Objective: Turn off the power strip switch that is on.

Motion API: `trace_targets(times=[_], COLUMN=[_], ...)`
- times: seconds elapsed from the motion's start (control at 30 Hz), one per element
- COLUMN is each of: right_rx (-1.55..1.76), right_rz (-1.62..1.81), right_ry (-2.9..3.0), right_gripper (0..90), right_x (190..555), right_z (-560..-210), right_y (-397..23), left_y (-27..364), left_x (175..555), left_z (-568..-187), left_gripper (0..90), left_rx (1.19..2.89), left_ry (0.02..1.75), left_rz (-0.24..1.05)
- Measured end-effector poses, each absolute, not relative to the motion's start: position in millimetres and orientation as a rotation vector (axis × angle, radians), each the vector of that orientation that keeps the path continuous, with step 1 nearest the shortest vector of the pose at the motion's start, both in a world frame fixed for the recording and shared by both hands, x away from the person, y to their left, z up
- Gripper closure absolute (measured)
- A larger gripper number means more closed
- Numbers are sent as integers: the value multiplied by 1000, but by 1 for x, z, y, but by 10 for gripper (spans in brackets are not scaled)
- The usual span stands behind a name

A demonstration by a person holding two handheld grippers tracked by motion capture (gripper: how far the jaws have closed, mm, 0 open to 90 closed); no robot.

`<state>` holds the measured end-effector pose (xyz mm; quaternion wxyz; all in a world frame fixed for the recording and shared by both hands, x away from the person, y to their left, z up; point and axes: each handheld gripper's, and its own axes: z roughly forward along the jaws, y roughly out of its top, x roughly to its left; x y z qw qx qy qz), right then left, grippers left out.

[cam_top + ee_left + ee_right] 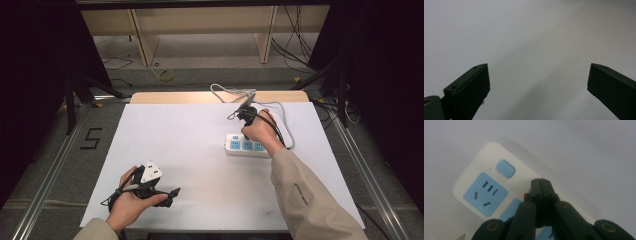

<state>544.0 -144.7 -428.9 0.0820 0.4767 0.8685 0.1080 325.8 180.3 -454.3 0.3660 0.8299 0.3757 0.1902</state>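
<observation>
Power strip (245, 146) sitting right of centre on the table (190, 135), nearer the far edge, white with blue sockets, cord looping off toward the far edge. Right claw (541, 185) pressed together, tips down over the strip near its switch (505, 169), probably touching, hard to say. Left claw (537, 80) spread wide, nothing between, parked near the front left corner.
</observation>
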Motion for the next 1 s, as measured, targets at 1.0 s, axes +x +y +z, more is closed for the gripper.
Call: trace_targets(times=[1.0], right_rx=[1427], right_rz=[344], right_ry=[2594], right_gripper=[900], right_x=[543], right_z=[-429], right_y=[-146], left_y=[181], left_x=[326], left_z=[-454], left_gripper=[37], left_rx=[2134], left_ry=[965], left_rz=[491])
